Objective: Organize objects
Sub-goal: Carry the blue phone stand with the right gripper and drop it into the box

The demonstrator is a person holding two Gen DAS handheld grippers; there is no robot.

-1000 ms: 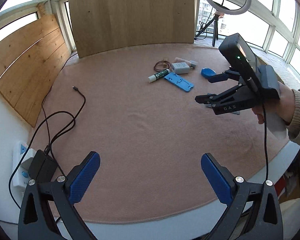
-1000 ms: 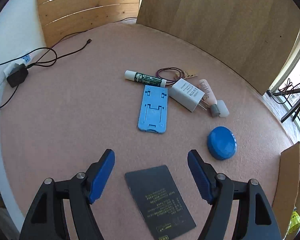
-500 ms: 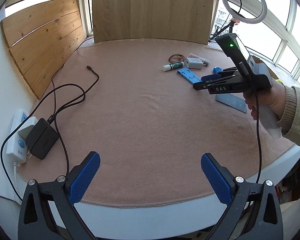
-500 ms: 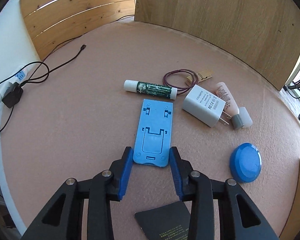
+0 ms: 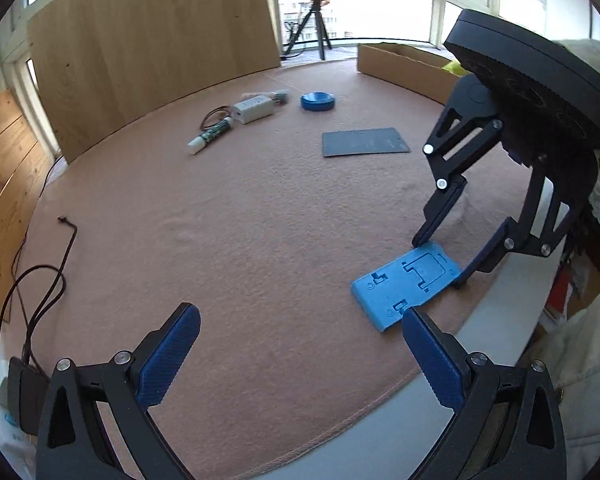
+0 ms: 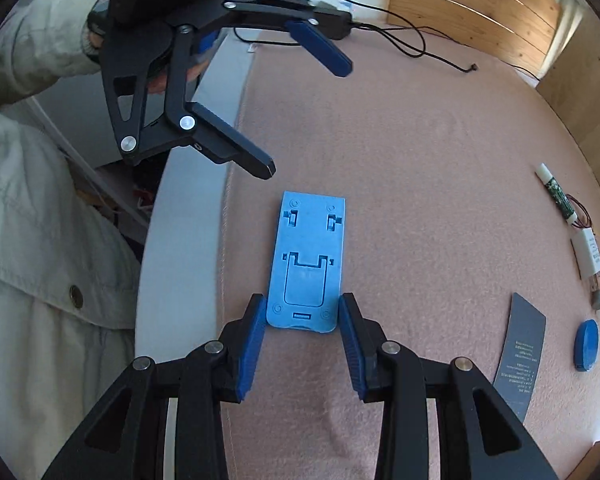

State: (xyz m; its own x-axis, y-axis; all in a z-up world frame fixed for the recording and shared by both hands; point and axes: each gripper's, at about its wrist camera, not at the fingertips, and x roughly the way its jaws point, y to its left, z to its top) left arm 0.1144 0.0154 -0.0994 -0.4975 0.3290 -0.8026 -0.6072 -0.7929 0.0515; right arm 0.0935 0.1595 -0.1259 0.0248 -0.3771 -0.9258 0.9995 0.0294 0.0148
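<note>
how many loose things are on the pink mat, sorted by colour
Blue: 2, the flat blue plastic phone stand and the round blue lid
White: 2, the white charger block and the white-capped green-label stick
Dark grey: 1, the flat dark grey card
Pale pink: 1, the small pale pink tube
Reddish: 1, the coiled reddish cord
Total: 7

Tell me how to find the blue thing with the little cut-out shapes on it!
Look at the pink mat and go to its near edge, beside the person's pale coat. The blue phone stand lies there, gripped at one end by the right tool. Unlike the round blue lid, it is a flat rectangle with slots.
</note>
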